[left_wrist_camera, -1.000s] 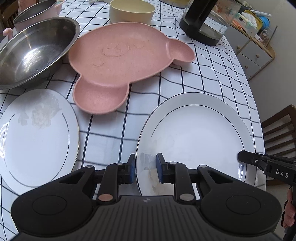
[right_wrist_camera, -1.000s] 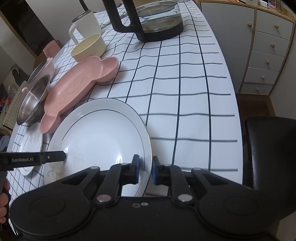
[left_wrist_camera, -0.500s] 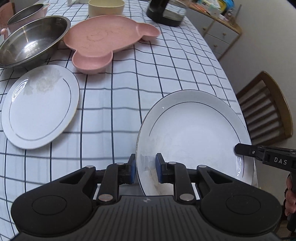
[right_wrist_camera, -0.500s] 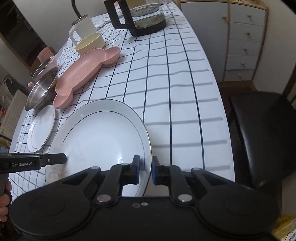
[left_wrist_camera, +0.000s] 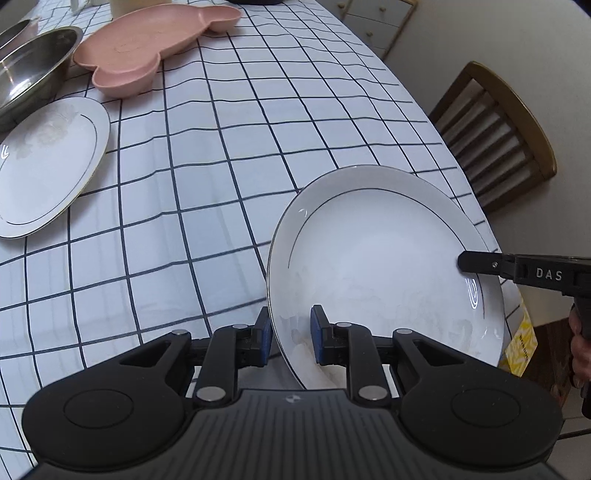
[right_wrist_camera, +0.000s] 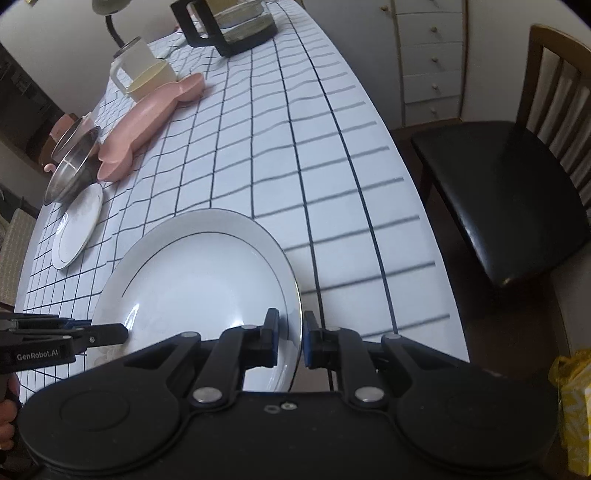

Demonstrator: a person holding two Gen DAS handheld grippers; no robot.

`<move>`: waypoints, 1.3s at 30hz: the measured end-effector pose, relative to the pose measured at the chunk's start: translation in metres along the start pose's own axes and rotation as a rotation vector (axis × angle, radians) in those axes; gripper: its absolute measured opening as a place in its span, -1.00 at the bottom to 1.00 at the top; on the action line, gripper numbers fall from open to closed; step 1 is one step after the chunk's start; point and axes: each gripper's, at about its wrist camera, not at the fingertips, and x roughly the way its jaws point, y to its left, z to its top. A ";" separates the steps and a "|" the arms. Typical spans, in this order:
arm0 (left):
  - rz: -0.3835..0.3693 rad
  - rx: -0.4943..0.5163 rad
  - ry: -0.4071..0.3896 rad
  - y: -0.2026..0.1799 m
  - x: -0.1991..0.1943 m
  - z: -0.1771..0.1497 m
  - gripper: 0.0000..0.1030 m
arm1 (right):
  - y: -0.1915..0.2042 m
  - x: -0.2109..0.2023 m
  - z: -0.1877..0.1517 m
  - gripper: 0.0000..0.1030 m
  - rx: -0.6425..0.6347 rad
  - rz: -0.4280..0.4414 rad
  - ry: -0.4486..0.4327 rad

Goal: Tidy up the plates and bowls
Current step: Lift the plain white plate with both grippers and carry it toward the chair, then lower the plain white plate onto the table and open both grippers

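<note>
- White china, a large plate [left_wrist_camera: 384, 273] with a thin dark ring, was held above the checked tablecloth [left_wrist_camera: 207, 155] near the table's edge, slightly tilted.
- It was gripped from two opposite sides: the left gripper [left_wrist_camera: 288, 338] was clamped on the near rim, one blue pad above and one below, and the right gripper [right_wrist_camera: 288, 339] was clamped on the opposite rim in the same way.
- A two-sided hold was judged sensible for a wide, smooth plate (one pinch alone might let it swing or slip).
- A smaller plate [left_wrist_camera: 44, 166], a steel bowl [left_wrist_camera: 29, 70] and a pink tray [left_wrist_camera: 147, 44] were seen lying well apart from it at the far left; stacking there was judged a likely aim.
- Only the left view showed the smaller plate's faint flower print and a slatted wooden chair [left_wrist_camera: 495, 136].
- Only the right view showed a glass jug [right_wrist_camera: 229, 26], a cream bowl [right_wrist_camera: 151, 79], a drawer cabinet [right_wrist_camera: 428, 62] and a black seat [right_wrist_camera: 502, 199].
</note>
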 end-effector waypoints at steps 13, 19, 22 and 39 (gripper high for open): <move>0.035 0.051 -0.003 0.000 -0.001 0.000 -0.61 | 0.008 -0.006 -0.011 -0.57 -0.033 -0.077 -0.047; 0.041 0.038 -0.034 0.008 -0.014 0.001 -0.61 | 0.022 -0.023 -0.006 -0.44 -0.081 -0.136 -0.099; 0.040 0.032 -0.056 0.014 -0.024 0.002 -0.61 | 0.039 -0.032 -0.003 -0.34 -0.121 -0.131 -0.132; 0.114 -0.038 -0.261 0.074 -0.103 0.010 -0.34 | 0.152 -0.050 0.018 0.18 -0.283 -0.014 -0.252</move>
